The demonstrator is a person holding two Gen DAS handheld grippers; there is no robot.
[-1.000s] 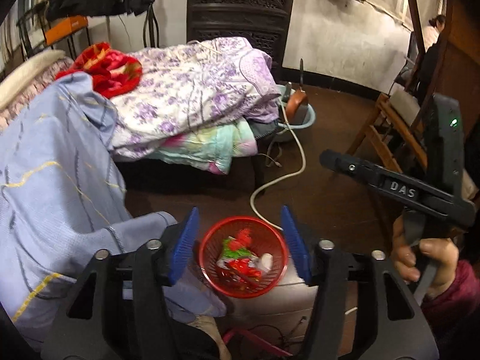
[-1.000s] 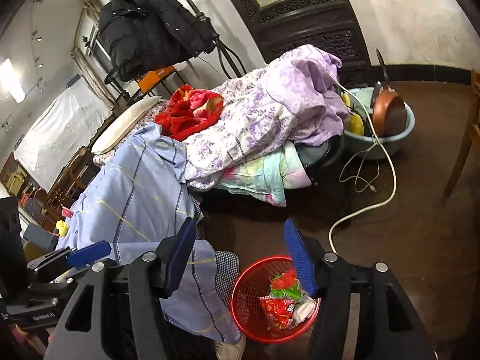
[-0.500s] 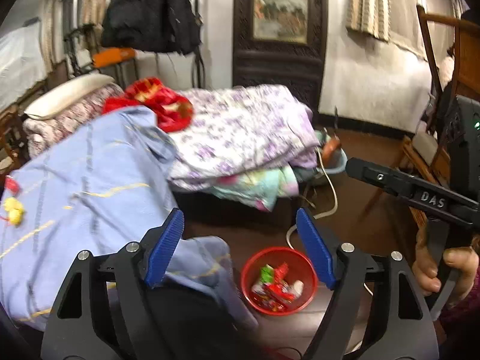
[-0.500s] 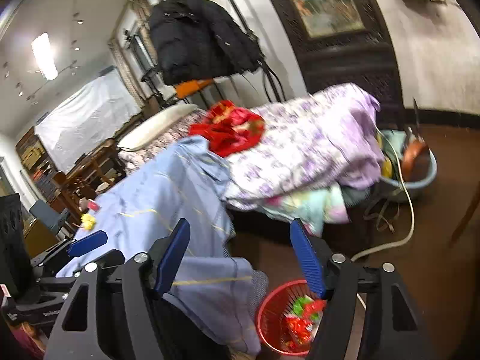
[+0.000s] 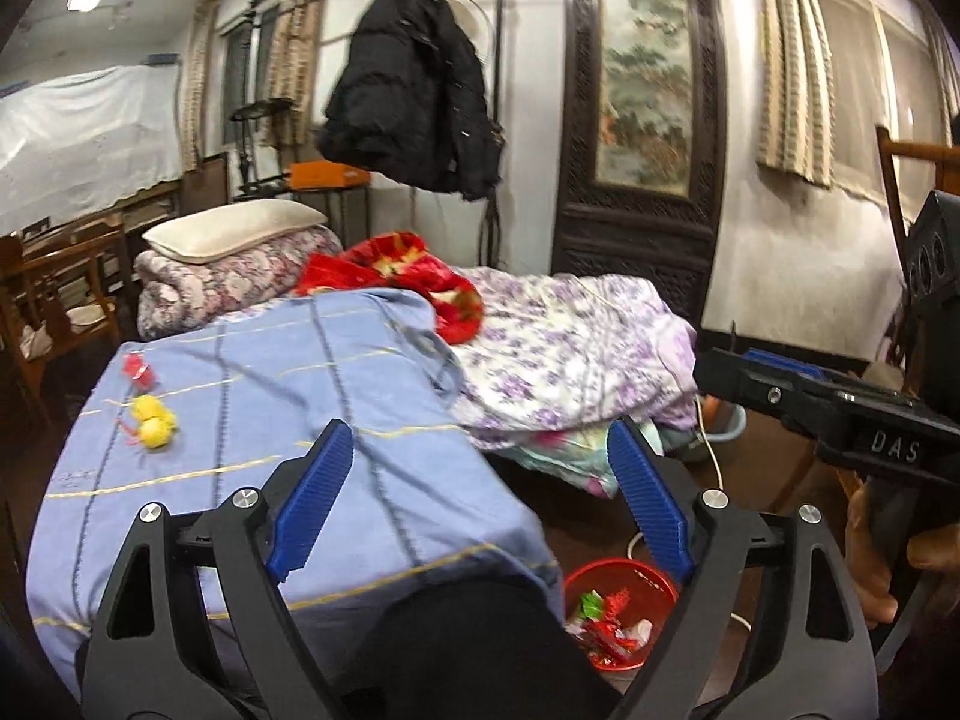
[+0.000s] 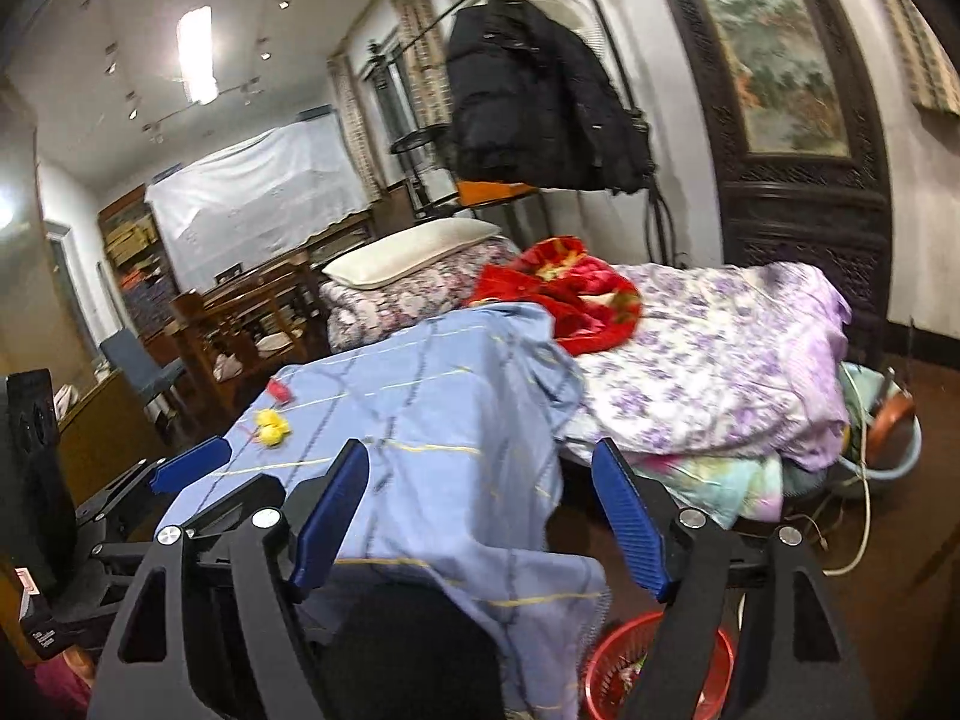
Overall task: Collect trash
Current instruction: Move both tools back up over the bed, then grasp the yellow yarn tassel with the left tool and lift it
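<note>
Trash left to collect lies on the blue bedspread (image 5: 288, 396): a yellow wrapper (image 5: 153, 429) and a red scrap (image 5: 137, 367) beside it; the red basket (image 5: 618, 612) sits on the floor. Left gripper (image 5: 474, 501) and right gripper (image 6: 480, 516) jaws, just opening, are empty; approach low, pinch one piece without cloth

Left wrist view looking forward and slightly down past its fingers (image 5: 312, 504), right wrist view likewise from farther right, both near the bed (image 5: 336, 372), sharing blue sheet (image 6: 432, 420), red basket (image 5: 618, 585).
</note>
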